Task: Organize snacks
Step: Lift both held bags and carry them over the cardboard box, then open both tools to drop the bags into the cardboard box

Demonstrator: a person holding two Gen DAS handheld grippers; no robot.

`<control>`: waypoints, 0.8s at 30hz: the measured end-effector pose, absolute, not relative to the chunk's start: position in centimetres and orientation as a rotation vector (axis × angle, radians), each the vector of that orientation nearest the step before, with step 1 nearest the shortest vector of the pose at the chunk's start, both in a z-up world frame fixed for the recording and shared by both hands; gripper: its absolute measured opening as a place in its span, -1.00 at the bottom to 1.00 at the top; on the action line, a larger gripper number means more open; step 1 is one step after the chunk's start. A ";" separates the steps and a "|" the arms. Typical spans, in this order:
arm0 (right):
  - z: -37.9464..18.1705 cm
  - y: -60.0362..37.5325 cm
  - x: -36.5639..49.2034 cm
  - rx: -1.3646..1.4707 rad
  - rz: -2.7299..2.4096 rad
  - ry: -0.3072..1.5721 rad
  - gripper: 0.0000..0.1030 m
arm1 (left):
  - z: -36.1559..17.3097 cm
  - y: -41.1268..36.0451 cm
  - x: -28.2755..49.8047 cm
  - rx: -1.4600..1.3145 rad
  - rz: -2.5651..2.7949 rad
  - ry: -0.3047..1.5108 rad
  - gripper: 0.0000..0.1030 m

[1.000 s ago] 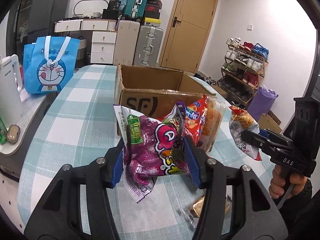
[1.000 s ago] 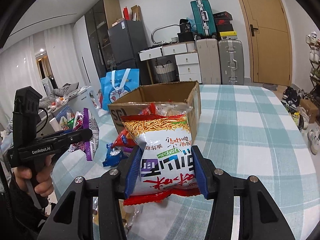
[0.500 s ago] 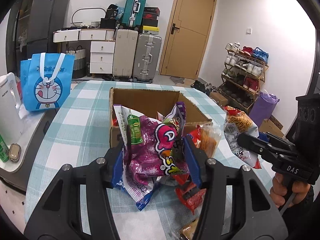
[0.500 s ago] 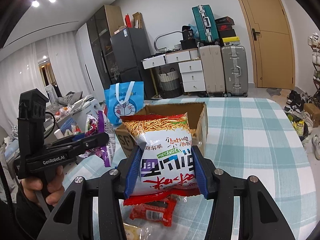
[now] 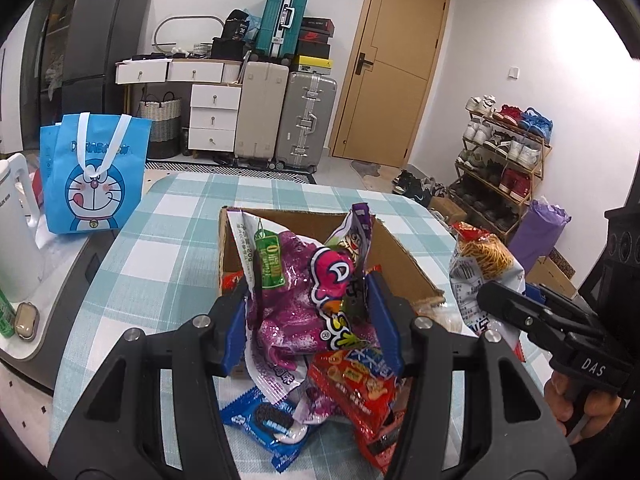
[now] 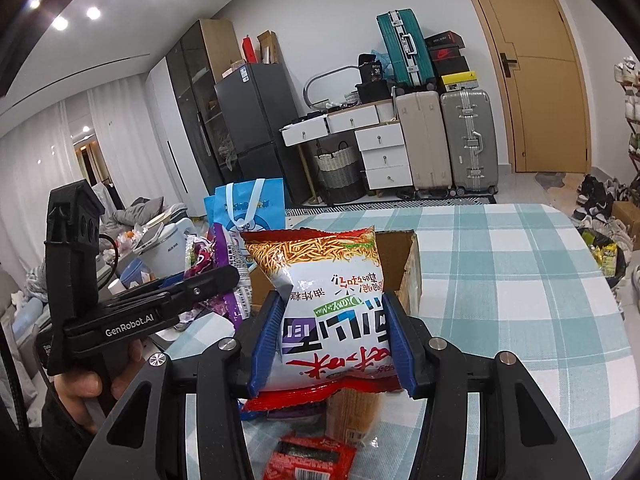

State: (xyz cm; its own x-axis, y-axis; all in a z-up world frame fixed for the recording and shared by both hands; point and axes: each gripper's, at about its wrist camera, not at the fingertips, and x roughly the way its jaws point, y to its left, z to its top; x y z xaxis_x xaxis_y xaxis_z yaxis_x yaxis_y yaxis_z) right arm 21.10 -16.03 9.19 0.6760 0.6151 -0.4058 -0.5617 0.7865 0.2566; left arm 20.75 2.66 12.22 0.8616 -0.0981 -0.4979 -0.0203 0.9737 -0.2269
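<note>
My left gripper point(image 5: 308, 320) is shut on a purple snack bag point(image 5: 296, 300) and holds it up in front of the open cardboard box point(image 5: 404, 264). My right gripper point(image 6: 332, 340) is shut on a white and red noodle snack bag point(image 6: 332, 296), held above the table before the box point(image 6: 408, 276). The noodle bag also shows in the left wrist view point(image 5: 480, 272) at the right. Loose snacks lie below: a blue cookie pack point(image 5: 268, 424) and a red pack point(image 5: 360, 392).
The table has a teal checked cloth point(image 6: 520, 280). A blue Doraemon bag point(image 5: 94, 176) and a white kettle point(image 5: 16, 232) stand at the left. Suitcases, drawers and a shoe rack point(image 5: 500, 160) stand behind.
Both grippers have risen with their bags. The box now sits lower in both views and the snacks on the table show below the fingers.
</note>
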 end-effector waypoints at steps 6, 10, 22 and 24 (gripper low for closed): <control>9.2 -15.3 22.5 0.133 0.656 0.503 -0.02 | 12.2 2.7 23.1 -0.212 -0.014 0.536 -0.01; 9.0 -15.0 23.6 0.146 0.657 0.507 -0.02 | 11.6 3.0 24.5 -0.212 0.004 0.542 -0.01; 8.3 -12.9 26.4 0.138 0.633 0.527 -0.02 | 9.9 3.2 28.2 -0.207 0.023 0.576 -0.01; 7.9 -12.9 27.0 0.150 0.638 0.530 -0.02 | 9.6 3.3 28.6 -0.211 0.028 0.586 -0.01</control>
